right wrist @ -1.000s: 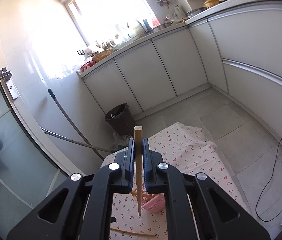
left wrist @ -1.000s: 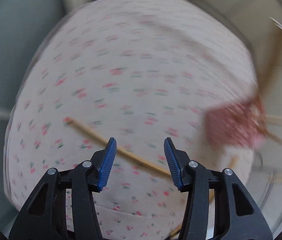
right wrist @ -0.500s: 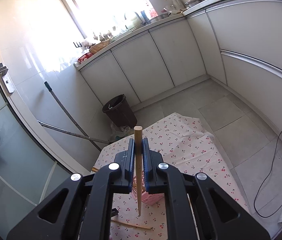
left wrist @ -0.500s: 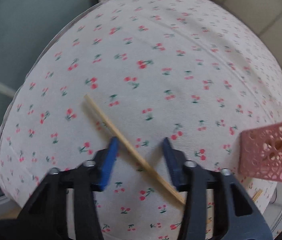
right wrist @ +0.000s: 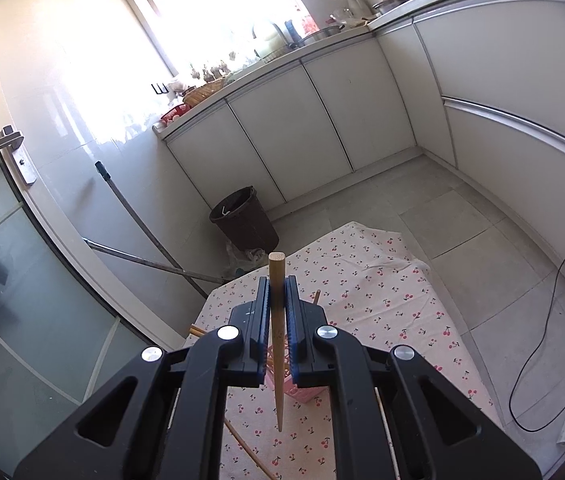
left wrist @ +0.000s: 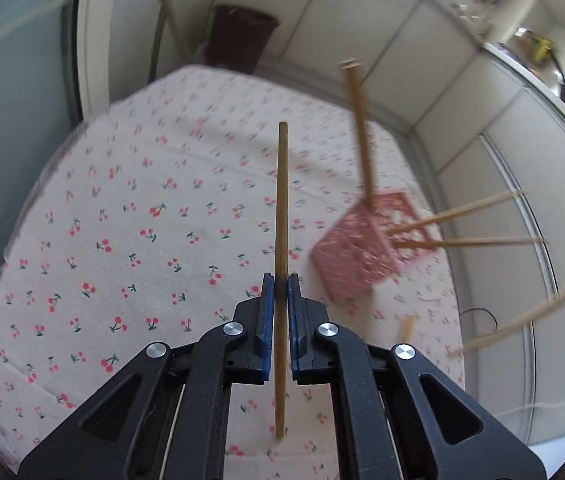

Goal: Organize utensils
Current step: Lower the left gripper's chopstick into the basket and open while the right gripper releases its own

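Chopstick (left wrist: 281, 240), earlier flat on the cloth, is now clamped in the left tool (left wrist: 277, 280); right tool (right wrist: 277, 284) still grips another.

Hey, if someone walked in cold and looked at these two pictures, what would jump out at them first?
Probably the chopstick clamped upright in the left gripper above the cherry-print cloth, and a second chopstick pinched the same way in the right gripper. Next, the pink basket to the right on the cloth, with several chopsticks sticking out of it.
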Motion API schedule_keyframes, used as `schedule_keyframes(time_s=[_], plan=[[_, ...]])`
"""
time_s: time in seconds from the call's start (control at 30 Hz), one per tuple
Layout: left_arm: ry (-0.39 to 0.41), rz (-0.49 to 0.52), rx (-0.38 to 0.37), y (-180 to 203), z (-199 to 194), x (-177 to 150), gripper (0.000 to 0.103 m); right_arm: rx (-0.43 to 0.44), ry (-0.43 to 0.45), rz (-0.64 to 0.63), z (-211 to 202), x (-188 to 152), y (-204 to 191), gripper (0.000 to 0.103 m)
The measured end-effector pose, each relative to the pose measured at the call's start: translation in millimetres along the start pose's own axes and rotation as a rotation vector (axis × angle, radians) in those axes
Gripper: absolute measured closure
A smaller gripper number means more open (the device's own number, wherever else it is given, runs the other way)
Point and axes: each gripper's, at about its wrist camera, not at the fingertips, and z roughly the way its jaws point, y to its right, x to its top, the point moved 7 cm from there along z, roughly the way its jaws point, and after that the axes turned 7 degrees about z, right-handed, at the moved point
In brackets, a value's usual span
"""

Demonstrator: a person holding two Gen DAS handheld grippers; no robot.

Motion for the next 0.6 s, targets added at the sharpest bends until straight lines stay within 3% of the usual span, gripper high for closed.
schedule_keyframes(time_s=[0.23,0.47,0.6], plan=[[0.188,0.14,0.016,40.6,-84.4,-4.9,0.097,0.017,0.025,0.002,-17.6,3.8,1.9,0.095],[0.361,0.201,-0.026,89.5,-128.3,75.4,0.097,0.02,0.038,0.013,-24.9,8.8,8.2,0.095],[0.383,0.22,-0.007,106.1,-117.0,102.6,0.097,0.01,0.037,0.017,-23.6,12.0,14.5,0.095]])
